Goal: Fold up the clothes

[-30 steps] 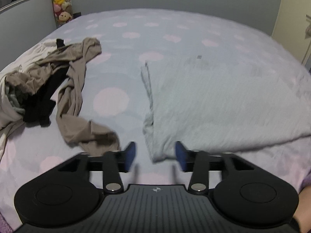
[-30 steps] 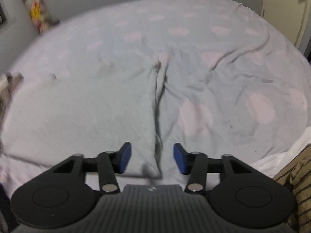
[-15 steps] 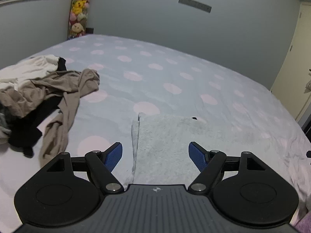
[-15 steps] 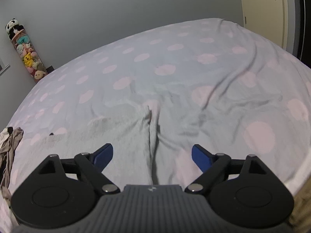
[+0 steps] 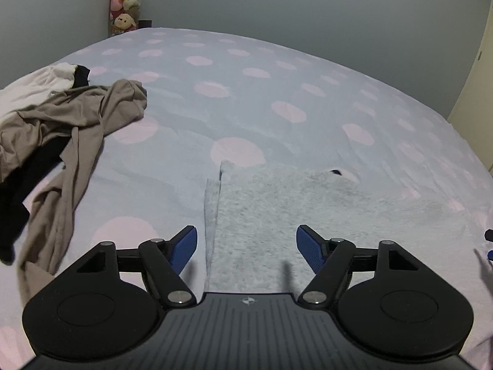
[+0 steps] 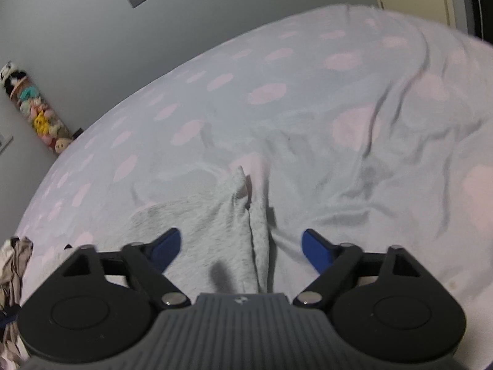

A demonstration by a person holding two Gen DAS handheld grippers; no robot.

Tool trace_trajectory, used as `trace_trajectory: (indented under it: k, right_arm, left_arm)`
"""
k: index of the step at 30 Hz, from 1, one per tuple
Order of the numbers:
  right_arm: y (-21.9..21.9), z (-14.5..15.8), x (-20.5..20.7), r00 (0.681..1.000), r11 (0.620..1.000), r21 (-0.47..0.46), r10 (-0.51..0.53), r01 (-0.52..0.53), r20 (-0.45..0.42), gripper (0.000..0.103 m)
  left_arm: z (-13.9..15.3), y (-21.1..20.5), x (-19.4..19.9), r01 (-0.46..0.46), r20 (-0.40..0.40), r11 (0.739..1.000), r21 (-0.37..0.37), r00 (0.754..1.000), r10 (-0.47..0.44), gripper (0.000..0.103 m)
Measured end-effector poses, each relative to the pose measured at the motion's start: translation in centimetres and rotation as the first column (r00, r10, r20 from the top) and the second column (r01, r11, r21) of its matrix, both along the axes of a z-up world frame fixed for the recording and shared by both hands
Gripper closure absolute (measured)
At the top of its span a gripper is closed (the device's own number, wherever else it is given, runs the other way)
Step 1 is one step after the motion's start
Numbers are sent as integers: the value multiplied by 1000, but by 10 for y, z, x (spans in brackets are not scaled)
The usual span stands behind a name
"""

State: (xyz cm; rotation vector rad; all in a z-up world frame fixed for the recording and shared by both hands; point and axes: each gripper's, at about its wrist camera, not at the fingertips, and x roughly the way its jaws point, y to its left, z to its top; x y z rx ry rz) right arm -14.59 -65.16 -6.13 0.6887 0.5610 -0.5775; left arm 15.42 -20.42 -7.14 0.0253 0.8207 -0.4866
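Observation:
A light grey folded garment [image 5: 308, 215] lies flat on the bed, its left edge between my left gripper's fingers. My left gripper [image 5: 246, 248] is open and empty, low over the garment's near left part. In the right wrist view the same garment [image 6: 215, 225] shows with its right edge bunched into a raised ridge. My right gripper [image 6: 241, 245] is open and empty, straddling that right edge. A small dark tag [image 5: 335, 172] sits at the garment's far side.
The bed has a pale blue sheet with pink dots [image 5: 246, 71]. A pile of beige, black and white clothes [image 5: 55, 129] lies at the left, also seen in the right wrist view [image 6: 15, 262]. Plush toys [image 5: 124, 0] hang in the far corner. Sheet wrinkles [image 6: 400, 141] lie at right.
Both grippers opened wide from a narrower gap and tilted up from looking down at the garment. The garment's right edge now looks bunched up.

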Motion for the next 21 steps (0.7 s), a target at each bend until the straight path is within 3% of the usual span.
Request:
trace_trajectory:
  k: [2,5,7,9,11,16,21]
  right_arm:
    - [0,-5,6,999,1000,-9,14,-15,-41,41]
    - [2,-11,12,997,998,-51,36,-40,-75,44]
    - [0,-14,12,996,998,-49,36,-40,-80,55]
    - [-2,-15,11,996,998,-41,38,-41,-78,79]
    - [-3,-16,10,997,998,-22,59,-60,-51,88]
    - [6,-7,13,994,992,-77,95,-99,-53,94]
    - [19,19,12,993,992,-54,117,-118,-17,94]
  left_arm:
    - [-10,-4,3,-6,-12,999,32,1000,7,34]
    - [-25,-5,4,0,-45,998,58,999,3,35]
    - [-29,-4,2,-5,-42,999,49,999,7,34]
    - [-29,-4,1,-5,-41,999,51,999,7,34]
    - [-29,-6,1,-2,-41,998,59,999,5,34]
    - [-22,-4,-3,5,-27,998,60,1000,-4,38]
    - [-7,3,-8,1,-6,997,82,1000,-1,39]
